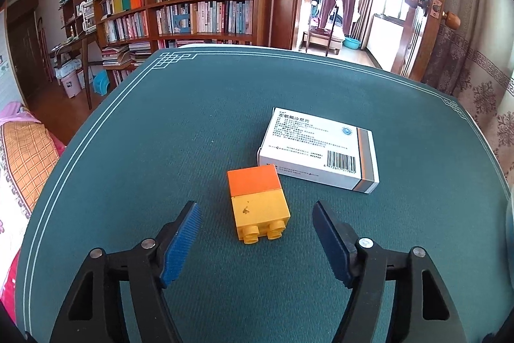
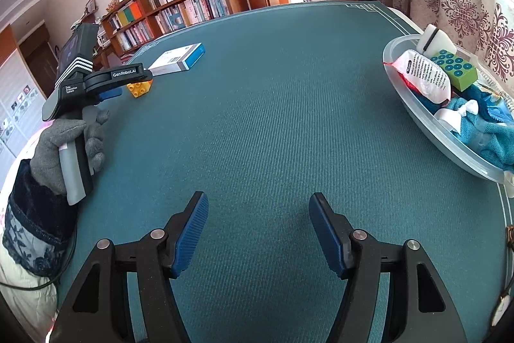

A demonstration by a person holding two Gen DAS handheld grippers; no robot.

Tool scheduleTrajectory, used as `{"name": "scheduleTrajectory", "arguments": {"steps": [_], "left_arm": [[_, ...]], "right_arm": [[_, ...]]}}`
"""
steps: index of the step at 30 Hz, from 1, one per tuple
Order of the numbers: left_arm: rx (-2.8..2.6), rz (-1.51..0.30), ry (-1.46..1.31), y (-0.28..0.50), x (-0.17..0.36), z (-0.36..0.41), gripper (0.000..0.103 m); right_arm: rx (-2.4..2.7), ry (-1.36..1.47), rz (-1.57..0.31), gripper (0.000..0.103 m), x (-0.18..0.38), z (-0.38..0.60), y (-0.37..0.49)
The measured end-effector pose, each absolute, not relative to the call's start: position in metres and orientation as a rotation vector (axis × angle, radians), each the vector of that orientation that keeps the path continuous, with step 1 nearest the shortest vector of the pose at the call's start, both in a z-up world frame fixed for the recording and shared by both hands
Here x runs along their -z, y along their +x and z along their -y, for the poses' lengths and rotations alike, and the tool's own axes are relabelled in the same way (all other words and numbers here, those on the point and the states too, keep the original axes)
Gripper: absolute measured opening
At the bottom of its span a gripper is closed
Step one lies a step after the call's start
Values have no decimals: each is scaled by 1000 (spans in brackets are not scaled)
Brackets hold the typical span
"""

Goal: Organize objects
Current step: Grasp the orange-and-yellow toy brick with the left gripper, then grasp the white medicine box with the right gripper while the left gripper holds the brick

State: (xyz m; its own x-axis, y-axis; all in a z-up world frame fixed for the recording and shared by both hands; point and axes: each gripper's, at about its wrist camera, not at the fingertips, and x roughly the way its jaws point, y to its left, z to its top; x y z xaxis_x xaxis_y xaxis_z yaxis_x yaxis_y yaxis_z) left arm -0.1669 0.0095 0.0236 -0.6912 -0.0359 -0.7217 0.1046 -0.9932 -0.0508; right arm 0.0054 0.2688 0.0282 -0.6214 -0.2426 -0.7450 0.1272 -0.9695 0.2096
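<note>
An orange-and-yellow toy block [image 1: 258,201] lies on its side on the green table mat [image 1: 192,118], studs toward the camera. My left gripper [image 1: 254,207] is open, its blue pads on either side of the block with a clear gap on both sides. Just behind the block lies a white medicine box [image 1: 318,150]. In the right wrist view the left gripper [image 2: 128,84], held by a grey-gloved hand [image 2: 61,143], reaches over the block [image 2: 139,88] beside the box [image 2: 178,57]. My right gripper [image 2: 258,196] is open over bare mat, nothing between its pads.
A clear plastic tray [image 2: 417,108] sits at the table's right edge holding a white packet [image 2: 424,73], a green block with blue dots [image 2: 453,68], a blue cloth [image 2: 482,130] and white items. Bookshelves [image 1: 199,2] and a doorway stand beyond the table.
</note>
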Motion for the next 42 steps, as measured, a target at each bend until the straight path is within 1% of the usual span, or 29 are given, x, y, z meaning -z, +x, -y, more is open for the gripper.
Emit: {"name": "scheduleTrajectory", "arguments": {"steps": [2,5,7,9,11,12,17,25,30,33,35,39,42], "left_arm": [[2811,-150,1219,-170,-21,-7,64],[2802,-204,1252,-173,-17,0,53],[2812,-224,1246,-172,-18,2,49],[2821,-233,1247,-171,-18,3,40],[2827,-234,1243,-171,-19,2,35],[2834,-239,1242,-170,-19,2,34],[2857,-268,1195,-165,-25,5,33],[2832,-263,1096,-154,-35,15,33],[2784,-278,1092,-155,-30,23,33],[2762,-245,1094,-156,-24,21,33],[2765,-236,1088,-156,-24,20,33],[2757,-293,1086,-156,-23,28,33],[2749,-355,1087,-156,-22,36,33]], "right_arm": [[2646,1253,199,67,-27,-267,3],[2641,1262,195,67,-25,-265,1],[2641,1263,183,67,-25,-263,0],[2634,1264,178,67,-26,-259,-3],[2626,1262,165,67,-26,-255,-7],[2621,1260,152,67,-26,-252,-9],[2592,1222,70,67,-30,-233,-28],[2516,1174,37,67,-40,-203,-93],[2490,1152,19,72,-46,-181,-143],[2469,1153,38,74,-46,-169,-168],[2453,1150,17,75,-46,-158,-186],[2432,1132,-33,80,-49,-138,-219],[2411,1128,-22,82,-51,-125,-244]]}}
